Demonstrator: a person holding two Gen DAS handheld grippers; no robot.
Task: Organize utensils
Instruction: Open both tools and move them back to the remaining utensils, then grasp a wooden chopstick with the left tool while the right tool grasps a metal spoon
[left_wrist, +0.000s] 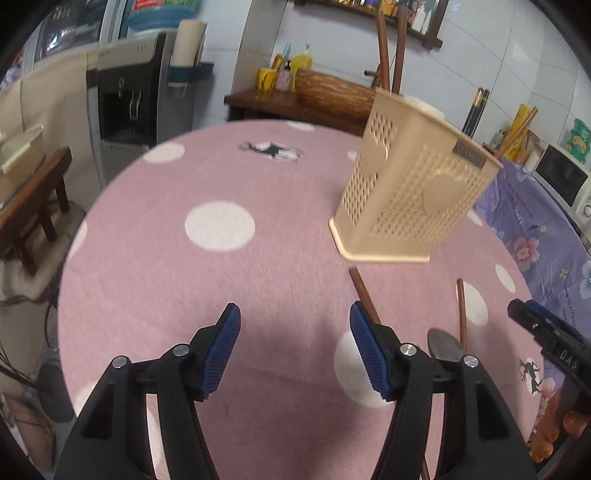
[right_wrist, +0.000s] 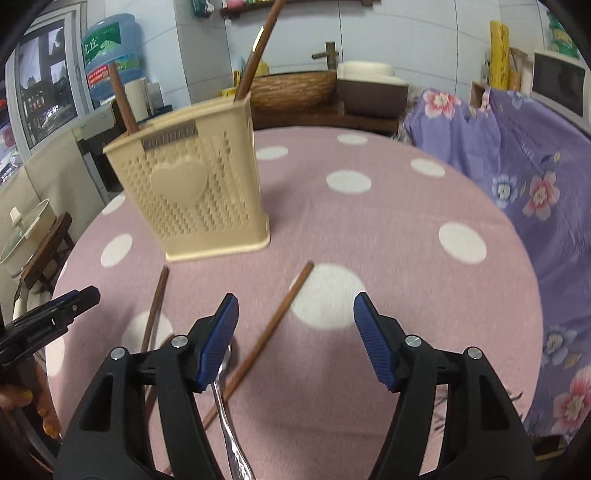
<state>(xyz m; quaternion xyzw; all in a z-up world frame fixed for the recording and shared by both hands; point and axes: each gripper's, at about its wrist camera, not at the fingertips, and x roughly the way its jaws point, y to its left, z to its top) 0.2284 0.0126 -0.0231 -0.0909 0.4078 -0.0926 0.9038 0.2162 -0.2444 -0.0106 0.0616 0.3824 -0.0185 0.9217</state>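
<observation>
A beige perforated utensil holder (left_wrist: 410, 192) (right_wrist: 195, 188) stands on the pink dotted tablecloth (left_wrist: 207, 288) with two brown chopsticks (right_wrist: 122, 99) upright in it. Two more brown chopsticks (right_wrist: 266, 339) (left_wrist: 364, 291) lie on the cloth in front of it, and a metal spoon (right_wrist: 225, 402) (left_wrist: 445, 345) lies beside them. My left gripper (left_wrist: 295, 350) is open and empty, left of the loose chopsticks. My right gripper (right_wrist: 295, 347) is open and empty above the chopstick and spoon. Each gripper shows at the edge of the other's view.
The round table's (right_wrist: 480, 369) edge curves around. A purple floral cloth (right_wrist: 517, 177) lies to the right. A water dispenser (left_wrist: 125, 107), a wooden stool (left_wrist: 37, 199) and a wooden counter with a basin (right_wrist: 295, 88) stand beyond.
</observation>
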